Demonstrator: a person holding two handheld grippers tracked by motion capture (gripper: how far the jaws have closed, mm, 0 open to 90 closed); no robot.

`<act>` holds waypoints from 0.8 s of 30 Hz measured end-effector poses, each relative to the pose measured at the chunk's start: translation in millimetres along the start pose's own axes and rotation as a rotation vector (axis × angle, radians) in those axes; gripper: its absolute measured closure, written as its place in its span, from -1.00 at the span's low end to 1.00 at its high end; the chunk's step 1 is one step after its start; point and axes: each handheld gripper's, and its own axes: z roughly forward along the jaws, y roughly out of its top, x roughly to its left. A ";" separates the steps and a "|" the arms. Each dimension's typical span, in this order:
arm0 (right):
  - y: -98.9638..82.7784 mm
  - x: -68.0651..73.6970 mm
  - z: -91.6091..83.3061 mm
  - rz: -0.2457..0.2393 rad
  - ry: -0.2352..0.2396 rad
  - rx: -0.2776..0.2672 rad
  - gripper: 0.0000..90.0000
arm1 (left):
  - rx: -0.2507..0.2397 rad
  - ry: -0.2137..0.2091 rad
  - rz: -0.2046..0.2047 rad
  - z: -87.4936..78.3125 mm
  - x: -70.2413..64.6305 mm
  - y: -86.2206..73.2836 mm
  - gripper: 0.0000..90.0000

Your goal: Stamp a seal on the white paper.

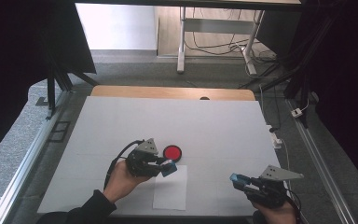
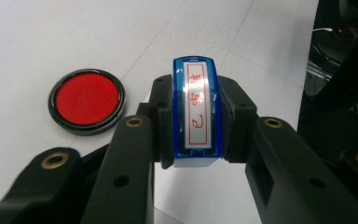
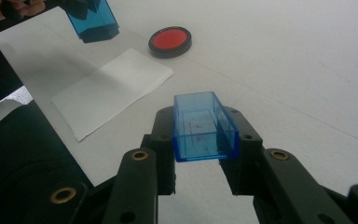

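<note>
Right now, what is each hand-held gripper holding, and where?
Left hand-held gripper clamps the blue stamp by its sides; right hand-held gripper clamps the empty blue cap by its sides.

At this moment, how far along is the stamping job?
Done: the stamp's clear blue cap is off, gripped in the right gripper. In hand: the left gripper holds the stamp, face showing, beside the red ink pad. Left: the white paper looks unmarked, so inking and pressing probably remain.

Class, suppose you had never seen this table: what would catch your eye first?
The round red ink pad near the middle of the white table. Then the blue stamp clamped in the left gripper above the paper sheet, and its empty blue cap in the right gripper.
</note>
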 end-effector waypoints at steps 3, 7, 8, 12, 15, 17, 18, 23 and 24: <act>0.0 -0.1 0.0 0.001 0.000 -0.001 0.52 | 0.010 -0.008 -0.006 4.9 0.2 -1.8 0.54; 0.1 -0.1 0.2 0.001 -0.001 -0.001 0.52 | 0.033 -0.010 0.000 11.9 -1.0 -4.0 0.54; 0.0 -0.1 0.4 0.003 -0.001 -0.004 0.52 | 0.039 -0.008 0.002 13.5 -1.2 -4.5 0.54; 0.1 -0.1 0.6 0.002 -0.001 -0.004 0.52 | 0.053 -0.003 0.005 18.8 -1.0 -6.8 0.54; 0.2 0.3 0.8 0.001 -0.001 -0.002 0.52 | 0.063 0.000 0.004 23.1 0.0 -9.1 0.54; 0.2 0.2 0.9 0.001 -0.001 -0.002 0.52 | 0.071 0.004 0.003 26.5 0.4 -10.5 0.54; 0.2 0.2 0.9 0.002 -0.001 -0.002 0.52 | 0.074 0.002 0.003 28.0 0.8 -11.2 0.54; 0.2 -0.1 0.9 0.002 -0.002 -0.002 0.52 | 0.090 0.006 0.000 35.7 1.1 -13.4 0.54; 0.2 0.0 0.9 0.002 -0.002 -0.002 0.52 | 0.095 0.010 0.004 37.0 1.4 -13.8 0.54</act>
